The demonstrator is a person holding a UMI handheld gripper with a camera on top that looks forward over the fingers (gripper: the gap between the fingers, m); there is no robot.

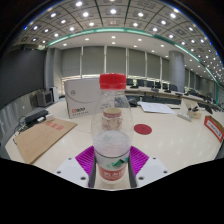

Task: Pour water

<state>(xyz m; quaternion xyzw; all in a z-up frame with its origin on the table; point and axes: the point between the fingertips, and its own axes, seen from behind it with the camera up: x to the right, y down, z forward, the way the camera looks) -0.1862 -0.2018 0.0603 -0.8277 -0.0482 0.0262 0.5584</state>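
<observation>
I noted the hand-held gripper [111, 165] clamped on the bottle [111, 128] (red cap at twelve o'clock), upright above the worktop [165, 140], presumably preventing spillage before pouring.

Rows of round ceiling lights [110, 18] give bright, even illumination, with small glare spots at each lamp. The white table [170, 135] is evenly lit with only soft shadows. Fisheye distortion bends the room toward the borders. The clear bottle [111, 130] nearby looks slightly soft.
</observation>
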